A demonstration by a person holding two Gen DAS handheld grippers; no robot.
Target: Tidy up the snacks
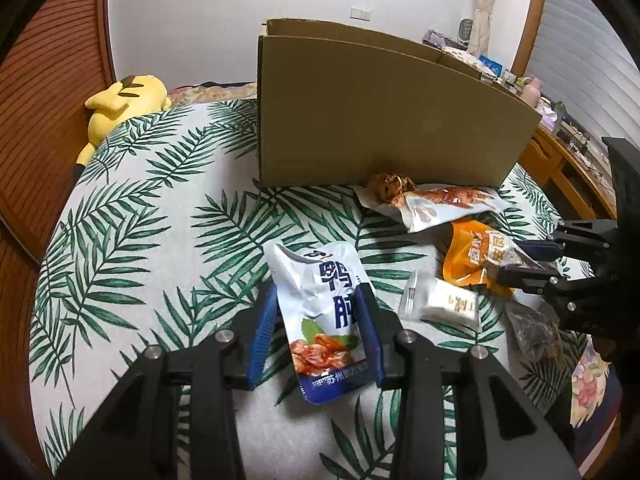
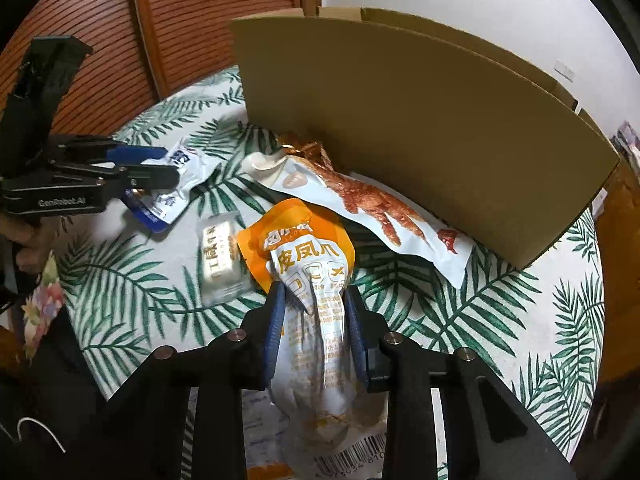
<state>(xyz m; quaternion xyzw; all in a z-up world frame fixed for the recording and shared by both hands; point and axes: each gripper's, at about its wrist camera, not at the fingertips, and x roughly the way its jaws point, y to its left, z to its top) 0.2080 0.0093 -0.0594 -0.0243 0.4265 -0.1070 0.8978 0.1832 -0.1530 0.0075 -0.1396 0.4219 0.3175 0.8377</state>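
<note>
My left gripper (image 1: pixel 318 292) is shut on a white and blue snack pouch (image 1: pixel 312 268), held a little above the leaf-print bedspread (image 1: pixel 160 208). My right gripper (image 2: pixel 315 292) is shut on an orange and white chicken-feet pouch (image 2: pixel 304 240). Each view shows the other gripper: the right gripper (image 1: pixel 516 258) on the orange pouch (image 1: pixel 472 256), the left gripper (image 2: pixel 160 168) on the blue pouch (image 2: pixel 180 184). An open cardboard box (image 1: pixel 380 120) stands behind the snacks; its inside is hidden.
A long white pouch with a chicken-foot picture (image 2: pixel 360 204) lies against the box (image 2: pixel 420 140). A small white packet (image 2: pixel 220 256) lies between the grippers and a dark packet (image 1: pixel 532 332) at the right. A yellow plush toy (image 1: pixel 120 104) lies far left.
</note>
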